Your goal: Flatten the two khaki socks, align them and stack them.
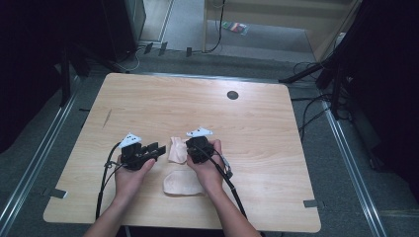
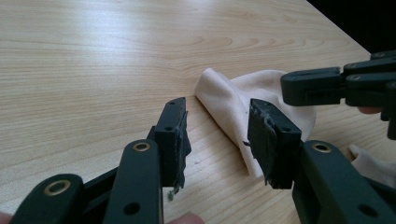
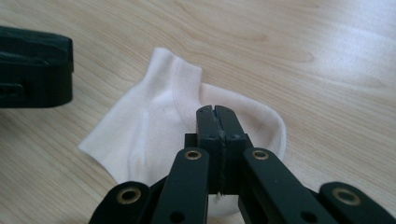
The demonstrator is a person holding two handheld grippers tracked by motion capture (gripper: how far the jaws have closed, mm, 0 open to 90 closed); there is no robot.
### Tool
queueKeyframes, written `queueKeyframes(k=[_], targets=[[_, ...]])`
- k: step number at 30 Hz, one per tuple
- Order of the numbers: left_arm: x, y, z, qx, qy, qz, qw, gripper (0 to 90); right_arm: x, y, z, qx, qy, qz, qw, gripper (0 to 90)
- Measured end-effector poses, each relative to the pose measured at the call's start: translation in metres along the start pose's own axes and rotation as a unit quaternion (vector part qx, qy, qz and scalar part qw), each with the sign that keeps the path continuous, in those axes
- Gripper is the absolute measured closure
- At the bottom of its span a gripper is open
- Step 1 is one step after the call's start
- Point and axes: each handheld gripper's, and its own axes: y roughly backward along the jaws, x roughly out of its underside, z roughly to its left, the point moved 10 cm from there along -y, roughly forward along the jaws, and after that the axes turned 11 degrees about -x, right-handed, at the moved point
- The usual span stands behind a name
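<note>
Two pale cream socks lie on the wooden table (image 1: 257, 128). One sock (image 1: 176, 151) (image 2: 233, 95) (image 3: 154, 116) is bunched between my two grippers; the other sock (image 1: 182, 183) (image 2: 376, 164) lies flat nearer the front edge. My left gripper (image 1: 159, 148) (image 2: 217, 140) stands open, its worn pads just short of the bunched sock's edge with nothing between them. My right gripper (image 1: 189, 146) (image 3: 217, 112) is shut, jaws pressed together, tips over that sock's cuff. Whether any fabric is pinched I cannot tell. Its jaws (image 2: 310, 86) reach in from the right of the left gripper view.
A round dark grommet (image 1: 232, 95) sits in the table's far part. Cables trail from both grippers toward the front edge. Dark stands and cables ring the table on the floor. The far half of the tabletop is bare wood.
</note>
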Motion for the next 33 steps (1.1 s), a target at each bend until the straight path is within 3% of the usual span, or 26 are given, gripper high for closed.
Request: queueKeyframes(k=[2, 3, 4, 5, 8, 9, 10, 12, 13, 14, 16, 18, 22, 23, 25, 32, 33], targets=[[0.000, 0.000, 0.001, -0.001, 0.000, 0.001, 1.0000, 58.3, -0.002, 0.002, 0.001, -0.004, -0.002, -0.006, 1.0000, 90.0], [0.000, 0.000, 0.001, -0.001, 0.001, 0.002, 1.0000, 58.3, -0.004, 0.002, 0.001, -0.014, -0.021, -0.012, 0.9996, 85.1], [0.001, -0.001, 0.002, -0.001, 0.002, 0.003, 1.0000, 58.3, -0.004, 0.002, 0.001, -0.014, -0.021, -0.012, 0.9996, 85.1], [0.000, -0.001, 0.002, -0.002, 0.003, 0.002, 1.0000, 58.4, -0.004, -0.002, 0.002, -0.032, -0.045, -0.011, 0.9984, 66.3], [0.000, -0.002, 0.002, -0.002, 0.004, 0.002, 1.0000, 58.5, -0.002, -0.008, 0.002, -0.040, -0.059, -0.001, 0.9975, 54.1], [0.000, -0.002, 0.002, -0.002, 0.004, 0.001, 1.0000, 58.5, 0.001, -0.011, 0.001, -0.034, -0.062, 0.006, 0.9975, 48.2], [0.000, -0.002, 0.002, -0.003, 0.003, 0.001, 1.0000, 58.6, 0.006, -0.017, -0.002, -0.010, -0.056, 0.020, 0.9982, 41.6], [0.000, -0.002, 0.003, -0.003, 0.002, 0.002, 1.0000, 58.6, 0.008, -0.020, -0.003, -0.002, -0.047, 0.024, 0.9986, 42.5], [0.000, -0.002, 0.003, -0.003, 0.002, 0.001, 1.0000, 58.7, 0.009, -0.020, -0.003, 0.026, -0.015, 0.026, 0.9992, 51.0], [0.000, -0.002, 0.003, -0.003, 0.002, 0.001, 1.0000, 58.7, 0.009, -0.020, -0.003, 0.026, -0.015, 0.026, 0.9992, 51.0], [0.000, -0.002, 0.004, -0.004, 0.002, 0.002, 1.0000, 58.7, 0.009, -0.021, 0.003, 0.027, 0.005, 0.022, 0.9994, 68.4], [0.001, -0.002, 0.005, -0.005, 0.002, 0.003, 1.0000, 58.5, 0.008, -0.021, 0.006, 0.044, 0.034, 0.022, 0.9982, 80.1], [0.002, -0.002, 0.005, -0.002, 0.004, 0.009, 1.0000, 57.2, 0.004, -0.019, 0.009, 0.035, 0.027, 0.009, 0.9990, 81.0], [0.002, -0.003, 0.006, -0.003, 0.005, 0.011, 0.9999, 56.7, -0.001, -0.014, 0.011, 0.026, 0.018, -0.005, 0.9995, 79.2], [0.003, -0.003, 0.006, -0.001, 0.004, 0.012, 0.9999, 56.6, -0.003, -0.012, 0.010, 0.030, 0.018, -0.008, 0.9994, 77.9], [0.005, -0.005, 0.004, 0.001, 0.001, 0.018, 0.9998, 56.6, -0.007, -0.005, 0.005, 0.044, 0.034, -0.015, 0.9983, 79.1], [0.006, -0.005, 0.004, 0.001, 0.001, 0.019, 0.9998, 56.5, -0.006, -0.005, 0.005, 0.045, 0.043, -0.016, 0.9979, 71.8]])
